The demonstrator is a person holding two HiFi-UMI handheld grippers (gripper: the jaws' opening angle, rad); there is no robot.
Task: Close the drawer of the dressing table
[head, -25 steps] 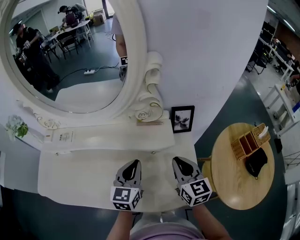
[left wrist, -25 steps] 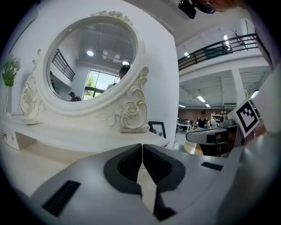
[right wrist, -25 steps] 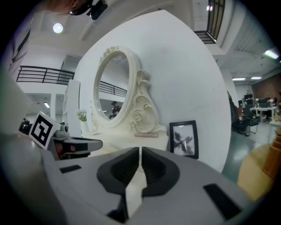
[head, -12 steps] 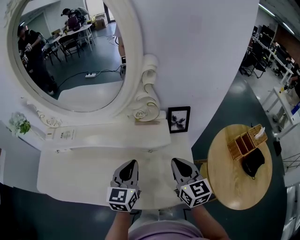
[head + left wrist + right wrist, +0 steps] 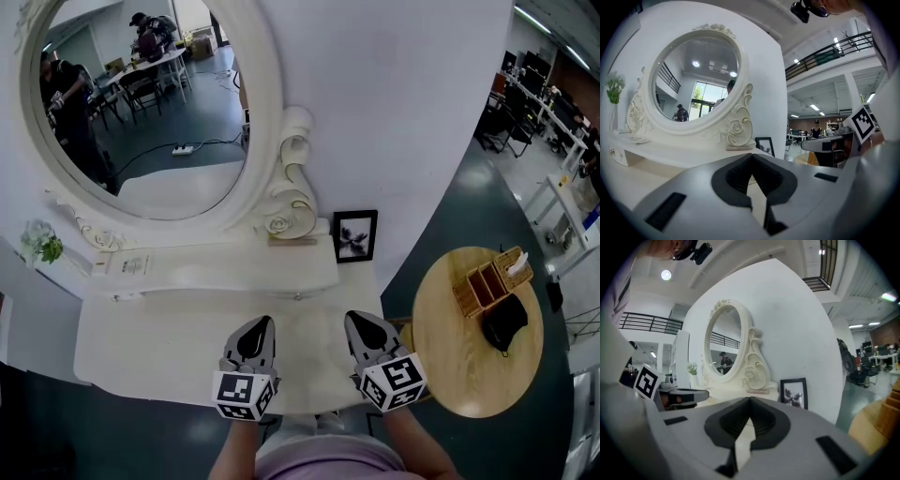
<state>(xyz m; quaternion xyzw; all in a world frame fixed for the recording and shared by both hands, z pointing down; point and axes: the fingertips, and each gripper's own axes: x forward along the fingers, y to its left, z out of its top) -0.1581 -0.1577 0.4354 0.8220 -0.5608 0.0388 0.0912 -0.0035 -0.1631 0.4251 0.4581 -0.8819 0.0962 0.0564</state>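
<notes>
Head view: we are holding left gripper (image 5: 259, 324) and right gripper (image 5: 358, 322) over dressing table (image 5: 141, 349), jaws pressed together, empty.

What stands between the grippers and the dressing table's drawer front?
Nothing visible: bare tabletop lies between the shut left gripper, right gripper and the knobbed drawer front. The picture frame stands off to the side.

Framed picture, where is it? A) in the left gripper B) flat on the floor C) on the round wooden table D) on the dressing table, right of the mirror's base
D: the framed picture stands upright on the dressing table, just right of the mirror and its scrolled base, not on the round wooden table.
</notes>
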